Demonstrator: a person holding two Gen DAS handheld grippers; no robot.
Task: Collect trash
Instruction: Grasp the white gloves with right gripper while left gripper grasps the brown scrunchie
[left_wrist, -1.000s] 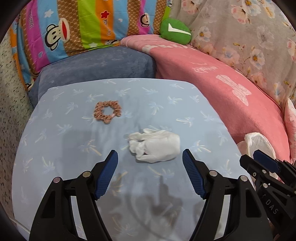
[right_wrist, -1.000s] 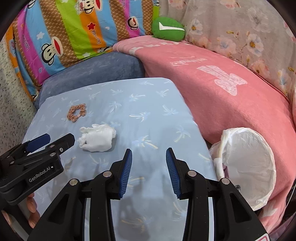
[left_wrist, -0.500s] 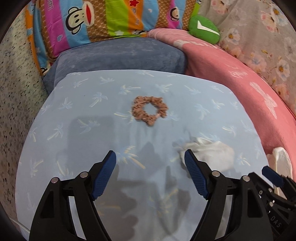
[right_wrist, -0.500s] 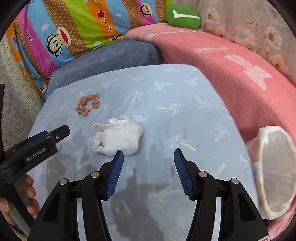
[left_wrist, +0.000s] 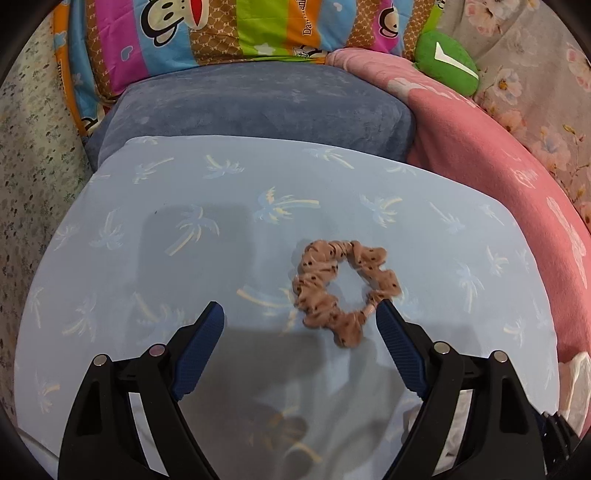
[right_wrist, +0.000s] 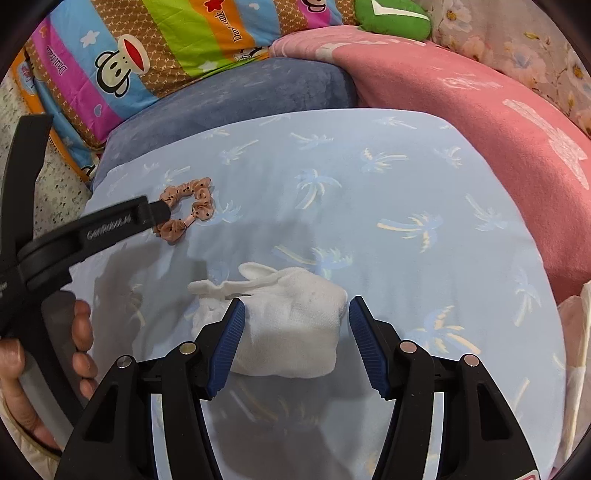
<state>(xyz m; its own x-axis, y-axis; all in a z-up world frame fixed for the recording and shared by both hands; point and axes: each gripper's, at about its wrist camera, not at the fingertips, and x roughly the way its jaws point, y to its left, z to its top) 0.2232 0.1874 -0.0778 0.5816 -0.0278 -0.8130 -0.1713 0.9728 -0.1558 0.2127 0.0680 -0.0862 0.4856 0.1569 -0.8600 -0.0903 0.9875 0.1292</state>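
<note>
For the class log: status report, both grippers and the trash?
Left gripper opening over scrunchie. Right gripper open, straddling white wad. Nothing blocking.

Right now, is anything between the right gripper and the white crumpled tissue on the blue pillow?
Nothing visible. The right gripper is open, one finger on each side of the white crumpled tissue, its pads not pressing on it. The scrunchie lies apart, up-left, beside the left gripper.

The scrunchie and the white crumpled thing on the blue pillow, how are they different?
The scrunchie is a brown spotted ring with a hole; the white tissue wad is a plain solid lump. The scrunchie looks smaller and flatter; the wad is bulkier. Both lie on the blue pillow.
</note>
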